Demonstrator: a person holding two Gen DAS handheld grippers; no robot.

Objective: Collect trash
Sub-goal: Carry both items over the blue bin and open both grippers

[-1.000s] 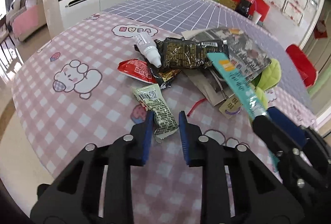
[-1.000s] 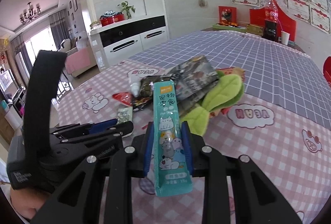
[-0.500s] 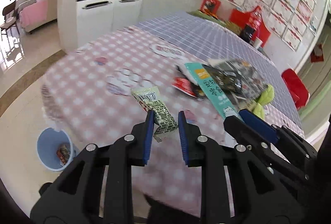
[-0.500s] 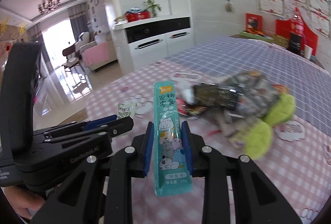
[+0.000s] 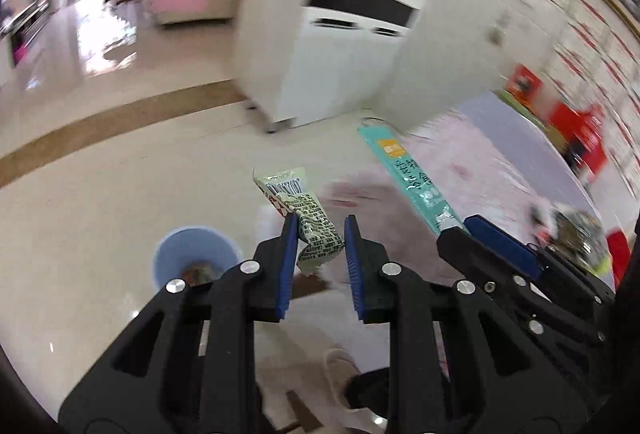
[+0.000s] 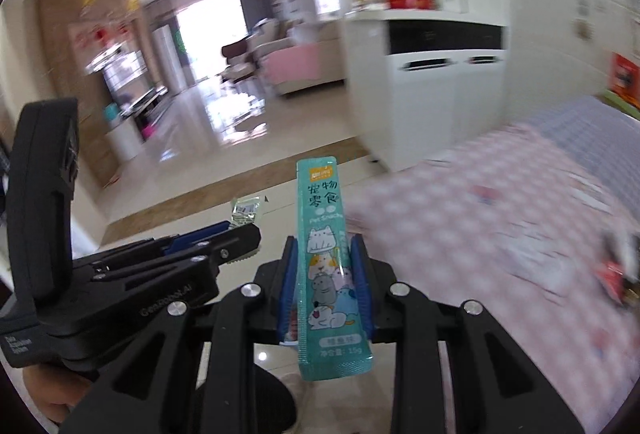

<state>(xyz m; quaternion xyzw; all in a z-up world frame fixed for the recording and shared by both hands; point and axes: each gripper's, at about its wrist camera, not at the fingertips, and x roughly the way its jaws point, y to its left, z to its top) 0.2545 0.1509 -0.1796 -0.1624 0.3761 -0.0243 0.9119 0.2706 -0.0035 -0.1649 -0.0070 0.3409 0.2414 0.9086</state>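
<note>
My left gripper (image 5: 320,230) is shut on a green and white snack wrapper (image 5: 308,218) and holds it in the air above the floor, up and right of a light blue trash bin (image 5: 196,258) with some trash inside. My right gripper (image 6: 325,250) is shut on a long teal pet snack sachet (image 6: 326,254) that stands upright between the jaws. The sachet also shows in the left wrist view (image 5: 408,173), just right of the left gripper. The left gripper shows in the right wrist view (image 6: 208,238), to the left.
The table with the pink checked cloth (image 6: 500,226) lies to the right, with leftover wrappers (image 5: 576,230) on it. A white cabinet (image 5: 328,73) stands behind. Shiny tiled floor (image 5: 100,193) lies below both grippers.
Both grippers have swung left off the table with their wrappers still held. They now hang over the floor, and the blue bin sits closer below the left gripper.
</note>
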